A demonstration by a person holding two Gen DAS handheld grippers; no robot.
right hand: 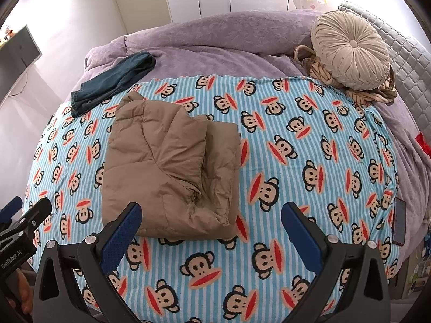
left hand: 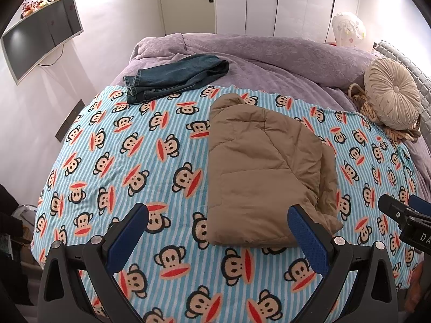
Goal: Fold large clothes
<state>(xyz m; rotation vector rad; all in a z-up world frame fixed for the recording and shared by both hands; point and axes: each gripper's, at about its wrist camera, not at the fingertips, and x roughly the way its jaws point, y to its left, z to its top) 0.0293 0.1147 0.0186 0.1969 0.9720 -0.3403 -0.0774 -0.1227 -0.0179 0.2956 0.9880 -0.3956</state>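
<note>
Two garments on the bed, counted left to right in the left wrist view: one pair of dark blue jeans [left hand: 172, 79], folded, at about 11 o'clock, lying half on the purple quilt [left hand: 269, 51] and half on the far edge of the monkey-print blanket [left hand: 129, 167]; one tan padded jacket [left hand: 266, 172], folded into a thick bundle, just right of centre at about 1 o'clock from the left gripper [left hand: 218, 227]. The two are well apart. Left gripper: both blue-padded fingers spread wide, holding nothing; the right-hand finger overlaps the jacket's near corner in the view, contact cannot be told. Right gripper [right hand: 211, 224]: fingers likewise spread wide and empty; from its camera the jacket [right hand: 172, 172] sits at 11 o'clock, with the left-hand finger overlapping its near edge. Each gripper appears once at the edge of the other's view. Further right, one round pleated beige cushion [right hand: 353, 51] at 1 o'clock, resting on one woven basket [right hand: 323, 67] on the quilt. One dark phone [right hand: 400, 220] lies at 3 o'clock at the blanket's right edge. One wall-mounted screen [left hand: 43, 35] at far left, 10 o'clock. One door [left hand: 188, 0] at 12 o'clock.
</note>
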